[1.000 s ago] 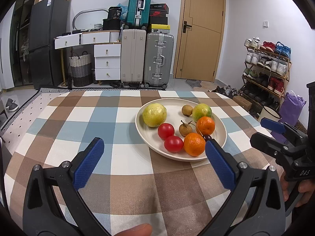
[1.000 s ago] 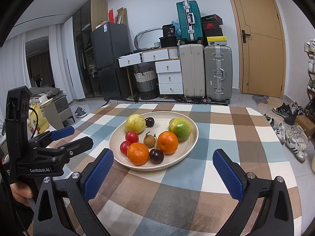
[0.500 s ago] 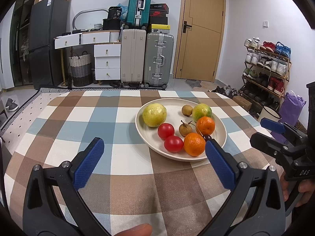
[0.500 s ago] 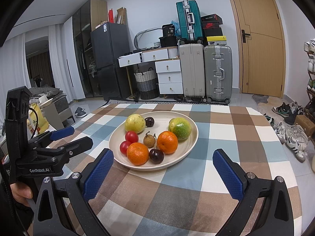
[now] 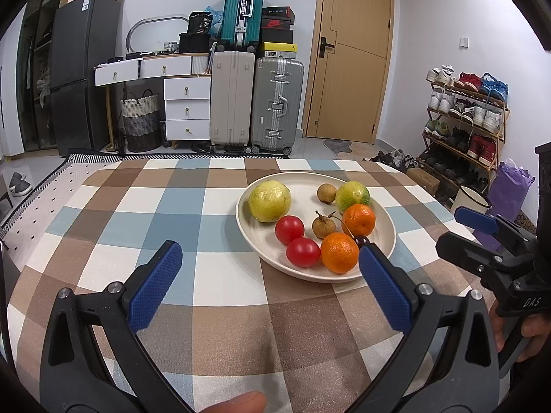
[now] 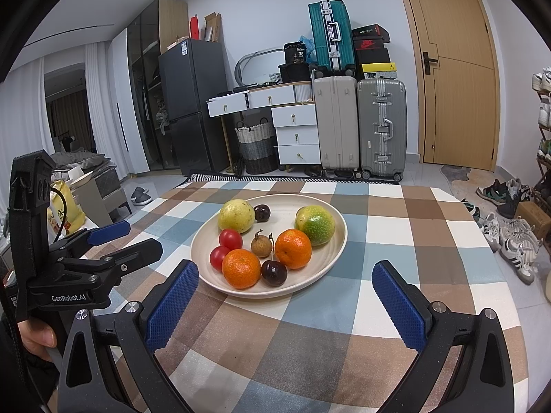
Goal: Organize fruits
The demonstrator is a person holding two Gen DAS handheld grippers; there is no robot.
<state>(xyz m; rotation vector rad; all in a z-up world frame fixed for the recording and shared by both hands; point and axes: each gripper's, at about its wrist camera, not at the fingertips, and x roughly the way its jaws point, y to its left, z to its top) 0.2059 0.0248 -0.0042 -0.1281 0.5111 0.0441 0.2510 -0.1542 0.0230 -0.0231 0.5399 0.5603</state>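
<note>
A cream plate [image 5: 385, 237] [image 6: 334, 251] on the checked tablecloth holds a yellow guava [image 5: 269, 201], a green-yellow citrus [image 5: 352, 196], two oranges [image 5: 340, 252], two red tomatoes [image 5: 303, 252], two brown longans [image 5: 323, 227] and dark plums [image 6: 273, 273]. My left gripper [image 5: 268, 289] is open near the table's front edge, short of the plate, with nothing between its blue pads. My right gripper [image 6: 286, 303] is open too, just in front of the plate. Each gripper shows in the other's view: the right one [image 5: 482, 230] and the left one [image 6: 113, 237].
Checked tablecloth [image 5: 179, 206] covers the table. Behind it stand suitcases [image 5: 258, 103], white drawers [image 5: 187, 110], a basket [image 5: 140, 120], a dark fridge [image 5: 82, 69] and a wooden door [image 5: 351, 51]. A shoe rack [image 5: 465, 117] is at the right.
</note>
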